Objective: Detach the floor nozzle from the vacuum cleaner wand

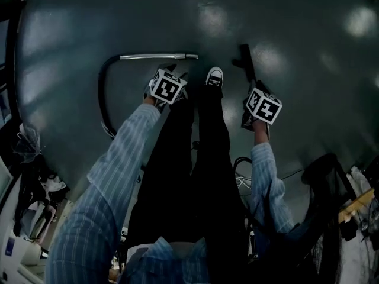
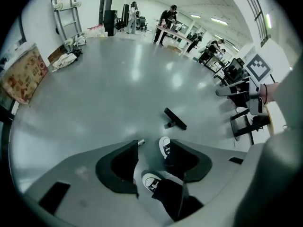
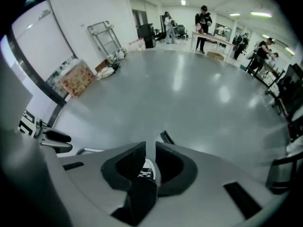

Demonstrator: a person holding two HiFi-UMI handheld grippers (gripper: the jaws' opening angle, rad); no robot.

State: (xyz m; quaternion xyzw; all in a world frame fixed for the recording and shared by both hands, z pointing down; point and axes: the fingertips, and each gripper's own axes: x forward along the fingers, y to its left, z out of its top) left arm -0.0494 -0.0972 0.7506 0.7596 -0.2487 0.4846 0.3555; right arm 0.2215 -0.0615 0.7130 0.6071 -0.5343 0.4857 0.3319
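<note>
In the head view the silver wand [image 1: 157, 56] lies on the grey floor with its black hose [image 1: 102, 93] curling off to the left. The black floor nozzle [image 1: 246, 61] lies apart from it, to the right of the person's shoes [image 1: 214, 76]. Both grippers are held high above the floor, pointing steeply down. My left gripper [image 1: 172, 71] [image 2: 154, 145] is open and empty, with the shoes, the wand tip [image 2: 140, 141] and the nozzle [image 2: 175, 118] showing past its jaws. My right gripper [image 1: 259, 89] [image 3: 150, 148] has its jaws almost together, with only a thin slit and nothing between them. The nozzle [image 3: 165, 137] lies beyond.
Wide grey floor all round. A metal cart [image 2: 66, 13] and a cardboard box [image 2: 21, 74] stand by the left wall. Office chairs [image 2: 244, 112] stand at the right, and people work at tables [image 2: 170, 30] far back. Cables [image 1: 243, 176] and bags lie behind the person's legs.
</note>
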